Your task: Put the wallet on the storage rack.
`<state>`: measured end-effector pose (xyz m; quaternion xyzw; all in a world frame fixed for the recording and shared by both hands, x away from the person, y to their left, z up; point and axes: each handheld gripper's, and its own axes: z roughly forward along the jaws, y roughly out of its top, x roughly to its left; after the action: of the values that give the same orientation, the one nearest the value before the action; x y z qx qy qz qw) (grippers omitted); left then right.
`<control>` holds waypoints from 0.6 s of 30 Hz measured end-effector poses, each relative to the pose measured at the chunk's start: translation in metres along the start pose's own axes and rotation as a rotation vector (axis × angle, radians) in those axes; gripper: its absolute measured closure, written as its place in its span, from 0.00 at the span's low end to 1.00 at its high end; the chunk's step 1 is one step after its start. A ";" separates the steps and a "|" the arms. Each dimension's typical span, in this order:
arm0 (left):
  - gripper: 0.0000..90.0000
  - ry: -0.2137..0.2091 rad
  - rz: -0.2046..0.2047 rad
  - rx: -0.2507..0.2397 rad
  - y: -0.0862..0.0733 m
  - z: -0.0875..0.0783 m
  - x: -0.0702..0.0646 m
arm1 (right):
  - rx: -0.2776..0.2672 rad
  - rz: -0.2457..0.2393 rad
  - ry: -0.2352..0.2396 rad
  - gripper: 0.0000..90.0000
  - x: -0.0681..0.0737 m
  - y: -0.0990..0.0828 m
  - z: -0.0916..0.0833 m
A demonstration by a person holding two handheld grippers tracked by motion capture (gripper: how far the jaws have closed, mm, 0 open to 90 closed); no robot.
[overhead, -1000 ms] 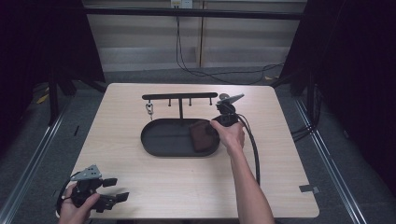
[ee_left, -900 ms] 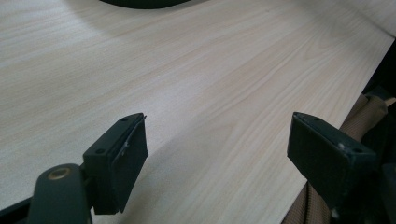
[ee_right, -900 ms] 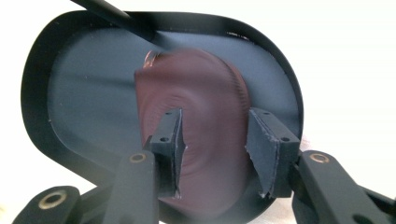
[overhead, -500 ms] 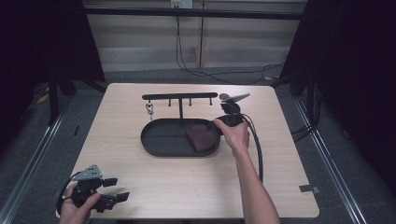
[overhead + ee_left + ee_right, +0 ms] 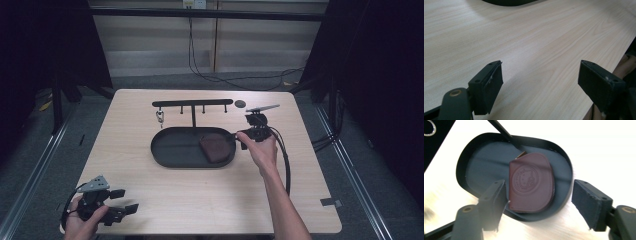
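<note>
Drawn back toward the worktop's right edge, the right hand-held gripper (image 5: 248, 136) hangs with jaws wide and empty just beside the tray (image 5: 464, 157). At the tray's right end lies the brown leather pouch (image 5: 531, 182), its long axis toward the jaws; the left hand-held gripper (image 5: 122, 200), also wide, rests at the near-left corner.

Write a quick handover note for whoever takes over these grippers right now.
Right gripper: open, holding nothing, at the right end of the black oval tray, fingers either side of the pouch.
Left gripper: open, empty, low over the table at its near left corner.
Brown zip pouch: lies flat in the tray's right end.
Black hanger rack: stands behind the tray, one small metal item hanging on its left side.
Done: the pouch is in the tray.
Left: probably just draw the right gripper clear, unless the pouch must come out.
</note>
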<state>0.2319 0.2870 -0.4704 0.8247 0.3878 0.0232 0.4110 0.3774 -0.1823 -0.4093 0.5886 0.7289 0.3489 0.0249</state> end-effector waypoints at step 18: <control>0.22 0.000 -0.022 -0.024 0.000 -0.002 0.004 | -0.117 -0.073 -0.008 0.18 -0.004 -0.048 -0.044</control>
<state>0.2339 0.2909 -0.4696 0.8154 0.3965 0.0232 0.4211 0.3192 -0.2100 -0.4038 0.5606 0.7281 0.3873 0.0749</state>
